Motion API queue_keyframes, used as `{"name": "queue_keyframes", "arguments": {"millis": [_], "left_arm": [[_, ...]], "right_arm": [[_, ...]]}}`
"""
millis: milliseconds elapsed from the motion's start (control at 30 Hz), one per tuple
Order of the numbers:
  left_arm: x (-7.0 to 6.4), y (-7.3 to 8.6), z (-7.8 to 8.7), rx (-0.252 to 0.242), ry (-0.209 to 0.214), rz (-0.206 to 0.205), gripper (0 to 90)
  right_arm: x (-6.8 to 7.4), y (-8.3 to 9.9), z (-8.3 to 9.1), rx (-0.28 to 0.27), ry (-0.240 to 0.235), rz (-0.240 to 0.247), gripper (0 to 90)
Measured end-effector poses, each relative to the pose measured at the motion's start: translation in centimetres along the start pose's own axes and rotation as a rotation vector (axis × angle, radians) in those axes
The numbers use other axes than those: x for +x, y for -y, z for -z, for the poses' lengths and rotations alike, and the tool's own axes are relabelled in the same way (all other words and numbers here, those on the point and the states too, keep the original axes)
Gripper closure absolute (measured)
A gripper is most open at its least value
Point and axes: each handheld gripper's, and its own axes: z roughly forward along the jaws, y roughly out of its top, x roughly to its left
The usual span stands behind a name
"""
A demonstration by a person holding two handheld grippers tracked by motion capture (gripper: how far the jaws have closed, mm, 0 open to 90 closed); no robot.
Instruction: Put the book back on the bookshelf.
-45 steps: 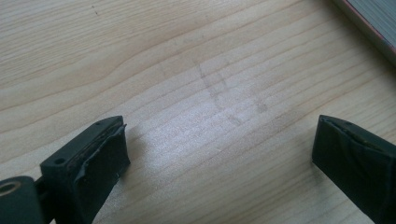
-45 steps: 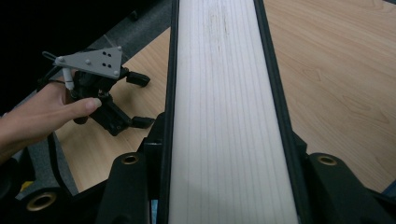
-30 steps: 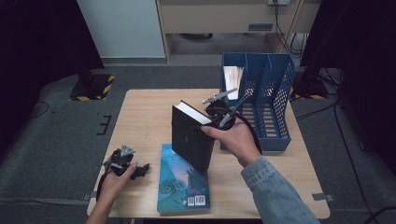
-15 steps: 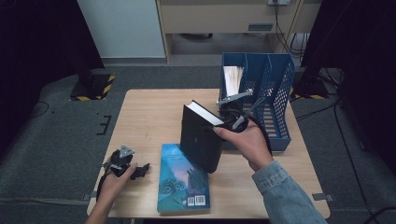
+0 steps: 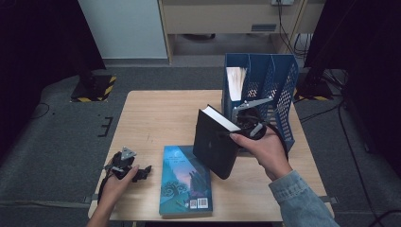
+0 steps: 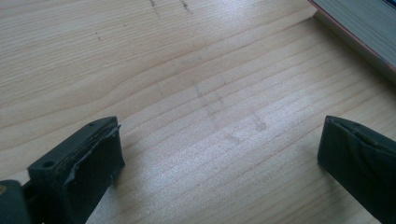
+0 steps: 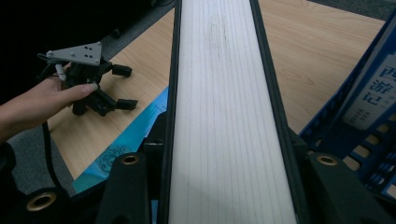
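The wooden table [image 5: 156, 113] lies bare on its far left. The right gripper [image 5: 249, 125] clamps the black book [image 5: 215, 142] tilted, just beside the blue file rack [image 5: 265, 90]. The left gripper [image 5: 127, 168] rests with jaws apart near the front edge, beside the teal book [image 5: 184, 182].

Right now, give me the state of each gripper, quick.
Left gripper: jaws open, holding nothing, low over the table.
Right gripper: jaws shut on the black book, held tilted above the table.

Back-left half of the table [image 5: 156, 113] is bare — open passage. Blue file rack [image 5: 279, 94] blocks the back-right corner; teal book [image 5: 185, 182] lies flat at the front edge — low obstacle.
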Motion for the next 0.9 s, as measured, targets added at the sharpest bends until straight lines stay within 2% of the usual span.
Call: {"name": "queue_keyframes", "arguments": {"millis": [167, 500, 900], "left_arm": [[0.0, 0.0, 0.0, 0.0, 0.0, 0.0, 0.0], [0.0, 0.0, 0.0, -0.001, 0.0, 0.0, 0.0], [0.0, 0.0, 0.0, 0.0, -0.001, -0.001, 0.0]], "right_arm": [[-0.2, 0.8, 0.5, -0.01, 0.012, -0.006, 52.6], [-0.4, 1.9, 1.8, -0.029, 0.0, -0.022, 52.6], [-1.8, 3.9, 3.7, -0.04, 0.025, -0.055, 52.6]]}}
